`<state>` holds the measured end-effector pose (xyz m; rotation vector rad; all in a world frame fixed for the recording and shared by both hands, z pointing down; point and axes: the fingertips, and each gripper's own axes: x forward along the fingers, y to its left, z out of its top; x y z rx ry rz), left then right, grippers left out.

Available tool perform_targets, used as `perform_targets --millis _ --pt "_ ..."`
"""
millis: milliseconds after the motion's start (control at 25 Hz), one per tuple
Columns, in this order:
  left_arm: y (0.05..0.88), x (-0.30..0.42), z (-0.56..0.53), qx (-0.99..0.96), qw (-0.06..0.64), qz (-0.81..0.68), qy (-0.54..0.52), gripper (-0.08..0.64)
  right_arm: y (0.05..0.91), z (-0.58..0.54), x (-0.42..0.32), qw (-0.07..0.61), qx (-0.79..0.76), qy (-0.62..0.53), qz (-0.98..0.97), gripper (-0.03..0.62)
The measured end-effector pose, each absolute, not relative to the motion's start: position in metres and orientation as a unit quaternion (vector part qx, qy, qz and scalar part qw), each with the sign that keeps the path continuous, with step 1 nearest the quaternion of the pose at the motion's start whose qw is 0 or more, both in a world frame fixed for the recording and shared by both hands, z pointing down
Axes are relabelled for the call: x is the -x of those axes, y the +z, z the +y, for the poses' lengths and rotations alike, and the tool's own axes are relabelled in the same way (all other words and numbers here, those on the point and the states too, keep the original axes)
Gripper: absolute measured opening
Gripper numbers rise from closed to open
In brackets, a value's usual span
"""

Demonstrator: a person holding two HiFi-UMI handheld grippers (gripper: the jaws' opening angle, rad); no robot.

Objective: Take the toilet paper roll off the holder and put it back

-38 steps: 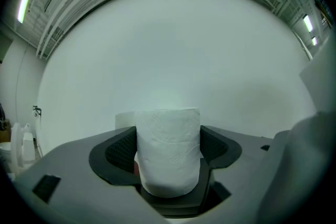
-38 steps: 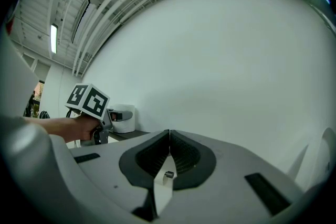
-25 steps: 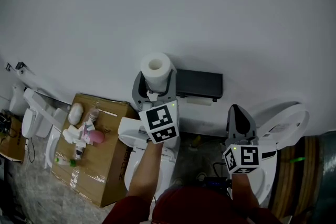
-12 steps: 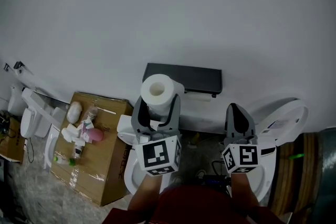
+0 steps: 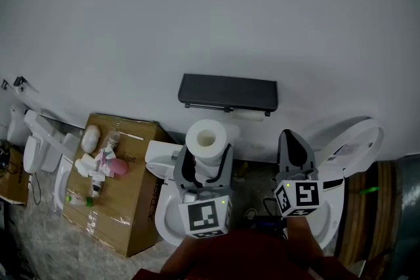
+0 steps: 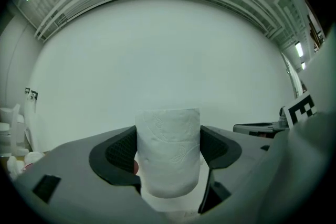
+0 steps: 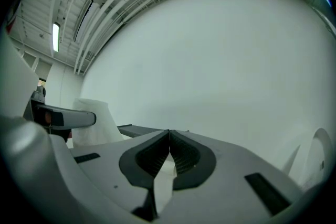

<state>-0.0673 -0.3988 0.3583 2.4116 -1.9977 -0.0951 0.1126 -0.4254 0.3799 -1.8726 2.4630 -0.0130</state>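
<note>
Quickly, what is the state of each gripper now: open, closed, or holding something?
The left gripper is closed on the toilet paper roll.
The right gripper is closed, with nothing between its jaws.

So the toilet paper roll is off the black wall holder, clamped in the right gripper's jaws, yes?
Not quite: it sits in the jaws of the left gripper, as the left gripper view shows. The jaws of the right gripper are shut on nothing. The toilet paper roll is indeed off the black holder.
</note>
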Motion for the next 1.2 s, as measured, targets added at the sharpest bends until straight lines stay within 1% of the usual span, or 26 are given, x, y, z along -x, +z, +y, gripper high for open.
perform_targets --millis 240,520,720,840,1200 --pt "0.3584 0.0657 -0.3965 -0.772 0.013 -0.634 -0.039 0.376 0.38 -0.4228 -0.1097 0.022 0.607 -0.003 0.794 0.018" --pt "0.3631 0.0657 -0.3965 -0.772 0.001 -0.635 -0.024 0.376 0.3795 -0.4192 -0.1087 0.023 0.608 -0.002 0.793 0.018" --pt "0.3583 0.0617 -0.3941 -0.778 0.014 -0.627 -0.045 0.377 0.3798 -0.419 -0.1077 0.021 0.607 -0.002 0.794 0.018" --pt "0.3628 0.0625 -0.3939 -0.777 0.014 -0.629 -0.029 0.376 0.3811 -0.4197 -0.1073 0.02 0.607 -0.003 0.795 0.018" --pt "0.3564 0.0618 -0.3935 -0.774 0.008 -0.632 -0.043 0.377 0.3786 -0.4168 -0.1103 0.02 0.606 0.0 0.795 0.018"
